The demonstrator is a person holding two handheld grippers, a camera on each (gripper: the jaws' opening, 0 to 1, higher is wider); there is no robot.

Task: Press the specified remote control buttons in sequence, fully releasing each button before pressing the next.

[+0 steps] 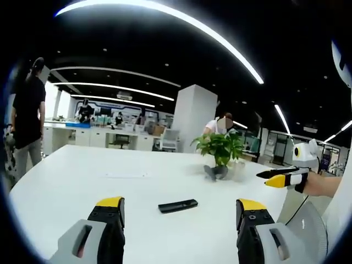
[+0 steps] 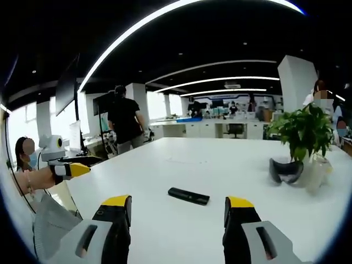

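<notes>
In the left gripper view, the left gripper (image 1: 180,220) holds its fingers wide above the white bench (image 1: 66,181), the black remote (image 1: 177,206) lying flat just beyond them, a plant (image 1: 220,149) farther right. In the right gripper view, the right gripper (image 2: 177,220) is likewise spread wide, the remote (image 2: 188,196) between and beyond its fingers, untouched.

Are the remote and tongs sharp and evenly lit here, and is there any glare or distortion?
Left gripper view: remote sharp on the white table, no glare; ceiling light strips bow from fisheye. Right gripper view: remote equally crisp; windows at the left edge blow out; potted plant slightly soft at the rim.
</notes>
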